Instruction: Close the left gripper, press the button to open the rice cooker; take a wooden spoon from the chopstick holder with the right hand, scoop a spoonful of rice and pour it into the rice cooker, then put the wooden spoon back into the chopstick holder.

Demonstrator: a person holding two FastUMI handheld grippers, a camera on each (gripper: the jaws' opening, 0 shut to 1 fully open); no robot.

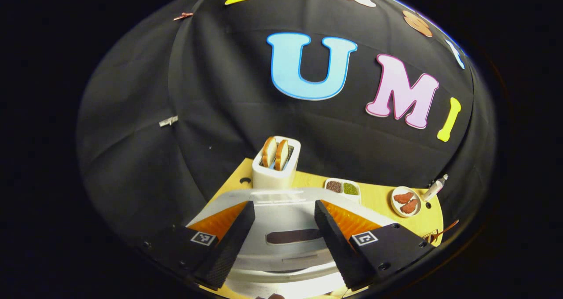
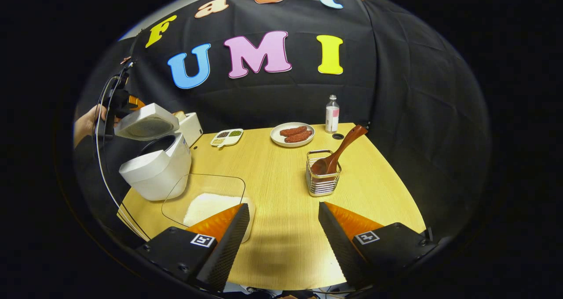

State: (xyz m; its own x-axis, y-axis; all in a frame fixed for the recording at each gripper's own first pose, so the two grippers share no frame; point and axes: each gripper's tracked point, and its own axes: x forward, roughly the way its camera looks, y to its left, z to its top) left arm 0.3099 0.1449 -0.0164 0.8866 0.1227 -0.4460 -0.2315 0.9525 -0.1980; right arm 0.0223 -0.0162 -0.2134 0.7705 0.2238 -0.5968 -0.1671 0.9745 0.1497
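The wooden spoon (image 2: pixel 336 153) stands in the chopstick holder (image 2: pixel 323 173), ahead of the right tool (image 2: pixel 283 239) and a little to its right, well apart from the fingers. Its bowl sits down inside the wire holder and its handle leans up and away to the far right, so its long axis runs on a slant from the holder's near left to the far right. The right tool is wide open and holds nothing; its fingers hang over bare counter (image 2: pixel 281 176), the left one in front of the glass tray of rice (image 2: pixel 209 204).

The rice cooker (image 2: pixel 154 165) stands at the far left of the counter in the right gripper view, its lid (image 2: pixel 147 121) raised and tipped back, the dark pot mouth showing under it. Behind the lid a hand (image 2: pixel 88 121) holds the other tool, though that corner is dim and its fingers are hard to make out there.

In the left gripper view, the left tool (image 1: pixel 283 237) hangs just above the cooker's pale lid (image 1: pixel 281 222), its fingers spread well apart to either side of the dark slot in the lid and gripping nothing; whether they touch the lid is unclear. Beyond stand a toaster (image 1: pixel 277 165) with two slices, a divided dish (image 1: pixel 343 188), a plate of sausages (image 1: pixel 405 201) and a small bottle (image 1: pixel 435 187).
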